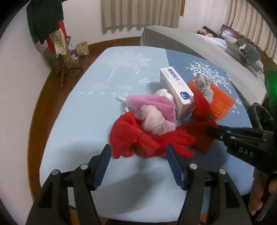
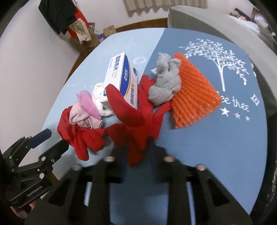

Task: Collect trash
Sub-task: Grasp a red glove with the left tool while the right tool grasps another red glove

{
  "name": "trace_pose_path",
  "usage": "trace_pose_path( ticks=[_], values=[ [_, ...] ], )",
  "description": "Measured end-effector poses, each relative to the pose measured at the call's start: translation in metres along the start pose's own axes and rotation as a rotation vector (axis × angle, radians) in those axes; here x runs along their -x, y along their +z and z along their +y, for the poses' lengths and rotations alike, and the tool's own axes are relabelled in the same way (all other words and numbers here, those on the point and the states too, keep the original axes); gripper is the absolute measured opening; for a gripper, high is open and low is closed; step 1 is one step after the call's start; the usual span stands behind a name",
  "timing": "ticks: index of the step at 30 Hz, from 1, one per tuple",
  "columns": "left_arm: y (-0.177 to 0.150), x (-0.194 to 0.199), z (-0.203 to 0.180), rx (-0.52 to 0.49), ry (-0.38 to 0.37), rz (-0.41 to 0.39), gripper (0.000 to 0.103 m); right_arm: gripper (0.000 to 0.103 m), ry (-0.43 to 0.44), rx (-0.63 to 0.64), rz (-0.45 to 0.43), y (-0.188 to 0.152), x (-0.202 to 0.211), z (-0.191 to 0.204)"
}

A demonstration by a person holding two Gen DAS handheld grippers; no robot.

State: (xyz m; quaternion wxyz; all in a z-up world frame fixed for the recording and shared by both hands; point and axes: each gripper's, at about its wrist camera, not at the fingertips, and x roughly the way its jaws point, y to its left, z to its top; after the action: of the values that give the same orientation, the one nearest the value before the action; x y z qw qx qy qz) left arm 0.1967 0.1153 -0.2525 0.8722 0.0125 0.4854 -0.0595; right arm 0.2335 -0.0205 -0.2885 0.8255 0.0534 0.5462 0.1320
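My left gripper point(image 1: 138, 152) hangs nearest, its blue-padded jaws spread wide with nothing between them, just short of the near red glove point(image 1: 138, 140) that lies crumpled on the pale blue table cover point(image 1: 77, 112). My right gripper point(image 2: 134, 148) is pinched down narrow on the other red glove point(image 2: 131, 124), whose cloth bunches up between the jaws while its fingers point(image 2: 121, 102) stick up against the box; from the left wrist view that gripper comes in from the right and its tip is buried in the red cloth. My hand point(image 1: 258, 195) shows at the right edge of that view around the handle. Just behind the near glove sits a pale pink rolled cloth point(image 1: 155, 122), touching it, and behind that a brighter pink mesh bag point(image 1: 150, 103) and a whitish crumpled wad point(image 1: 164, 94). The white and blue box point(image 1: 178, 88) lies beside them. To its right a grey balled sock point(image 2: 164, 83) rests on the near edge of an orange foam net point(image 2: 193, 97), which lies on the darker blue half of the cover point(image 2: 216, 147) by a white printed tree point(image 2: 223, 65). Farther off are a grey bed point(image 1: 199, 48), a coat stand with dark and red clothes point(image 1: 48, 24), a paper bag on the wooden floor point(image 1: 82, 48) and curtains point(image 1: 138, 15)
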Motion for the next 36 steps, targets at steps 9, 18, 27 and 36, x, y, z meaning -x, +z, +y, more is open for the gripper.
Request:
trace_pose_path(
  ticks=[9,18,27,36],
  values=[
    [0.000,-0.013,0.000,0.033,0.000,0.024,0.058,0.004,0.015,0.001,-0.020,0.000,0.014,-0.005],
    [-0.006,-0.009,0.000,0.054,-0.028,0.062,0.007,0.004,0.025,-0.003,-0.046,-0.001,0.038,-0.003],
    [-0.004,0.016,0.000,0.060,-0.019,0.018,0.006,0.001,0.038,-0.021,-0.071,-0.004,0.058,-0.008],
    [-0.009,0.020,0.002,0.052,-0.005,0.017,0.006,0.018,0.020,-0.030,-0.065,-0.010,0.050,-0.012]
  ],
)
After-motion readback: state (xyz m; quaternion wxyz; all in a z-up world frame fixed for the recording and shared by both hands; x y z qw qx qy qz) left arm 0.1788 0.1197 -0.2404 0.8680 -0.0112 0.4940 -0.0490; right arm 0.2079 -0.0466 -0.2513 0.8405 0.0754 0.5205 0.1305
